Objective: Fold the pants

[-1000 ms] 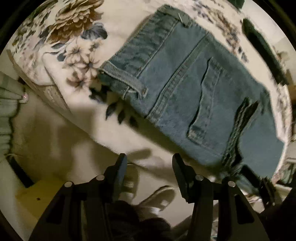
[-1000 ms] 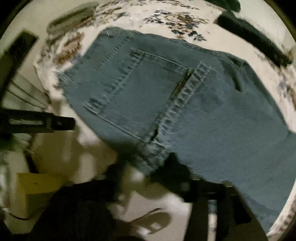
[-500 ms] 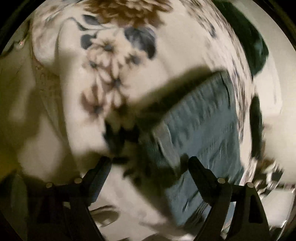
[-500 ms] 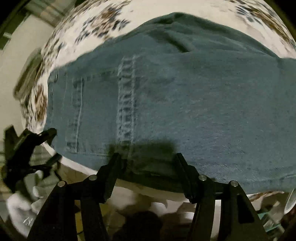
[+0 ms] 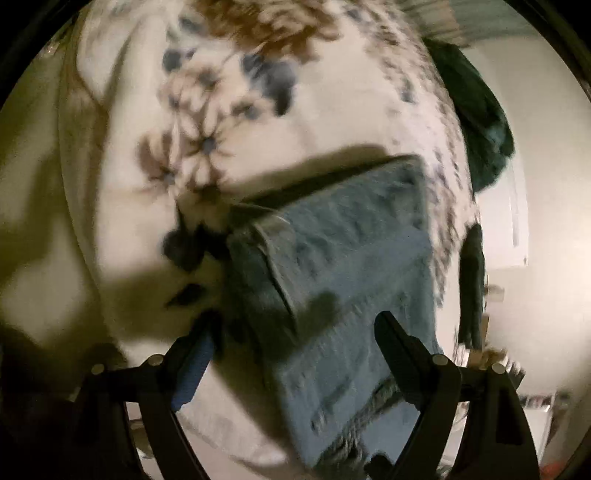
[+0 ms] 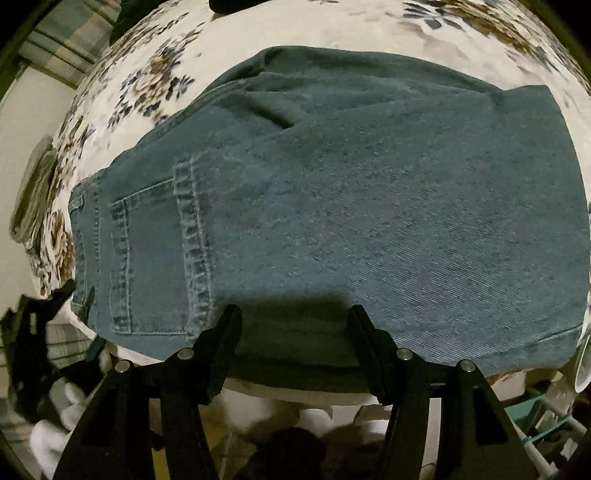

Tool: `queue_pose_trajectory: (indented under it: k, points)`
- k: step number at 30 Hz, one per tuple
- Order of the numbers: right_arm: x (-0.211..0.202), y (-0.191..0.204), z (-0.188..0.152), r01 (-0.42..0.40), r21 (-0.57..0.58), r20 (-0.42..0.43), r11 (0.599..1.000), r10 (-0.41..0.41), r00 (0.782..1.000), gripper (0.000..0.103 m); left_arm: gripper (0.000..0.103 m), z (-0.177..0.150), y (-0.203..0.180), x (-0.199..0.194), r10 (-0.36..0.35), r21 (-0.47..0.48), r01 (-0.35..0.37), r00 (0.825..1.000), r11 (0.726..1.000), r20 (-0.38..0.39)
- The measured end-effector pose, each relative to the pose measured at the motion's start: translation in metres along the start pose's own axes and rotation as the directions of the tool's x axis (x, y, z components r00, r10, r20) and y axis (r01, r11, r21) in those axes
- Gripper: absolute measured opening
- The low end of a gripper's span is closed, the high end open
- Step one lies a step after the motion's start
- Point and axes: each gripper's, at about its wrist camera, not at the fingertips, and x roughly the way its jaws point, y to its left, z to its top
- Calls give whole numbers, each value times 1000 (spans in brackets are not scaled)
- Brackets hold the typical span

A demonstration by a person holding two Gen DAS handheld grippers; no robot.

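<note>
Blue denim pants (image 6: 351,206) lie folded flat on a white floral-print bed cover (image 6: 332,22); a back pocket and seam show at the left. My right gripper (image 6: 293,314) is open, jaws spread over the near edge of the pants, holding nothing. In the blurred left wrist view the waistband end of the pants (image 5: 332,266) lies on the cover (image 5: 147,92). My left gripper (image 5: 291,325) is open, straddling the waistband corner just above it. The left gripper also shows at the right wrist view's left edge (image 6: 51,306).
Dark green clothes (image 5: 476,122) lie on the far part of the bed, and a dark strip (image 5: 472,280) lies beside the pants. The bed's near edge drops to a pale floor. A white-gloved hand (image 6: 55,424) shows at lower left.
Both grippers moved in toward the pants from farther back. The left swung to the waistband end with jaws opened wider; the right reached the near folded edge. The pants have not shifted.
</note>
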Motion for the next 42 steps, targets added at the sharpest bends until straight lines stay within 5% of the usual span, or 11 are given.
queue_pose_trajectory:
  k: [9,13,18,25,30,33,37,42]
  points:
    - [-2,-2,5,-5,27,18,1000,5,1000,62,83,3,-17,5,-29,3,29,992,1000,127]
    - [-6,-20,5,-16,78,29,997,13,999,62,34,-2,-8,-2,0,-34,5,987,999,160]
    - [-13,-40,2,-28,98,44,995,23,999,62,32,-8,-9,-8,-40,5,40,985,999,169]
    - [-18,-54,8,-49,46,28,998,48,998,62,30,-32,-22,-24,-12,131,-15,978,991,206]
    - [-18,-56,15,-57,4,11,998,57,998,62,39,-3,4,5,-42,-37,49,984,998,176]
    - [-20,-53,18,-57,-33,17,998,57,998,62,44,-4,-9,7,-22,-25,28,978,999,208]
    - [-25,-57,19,-75,-34,26,997,75,997,62,25,-19,-26,-5,15,32,-25,960,999,280]
    - [-30,-78,18,-94,8,40,996,94,995,62,21,-49,-77,-45,-43,189,-27,934,982,356]
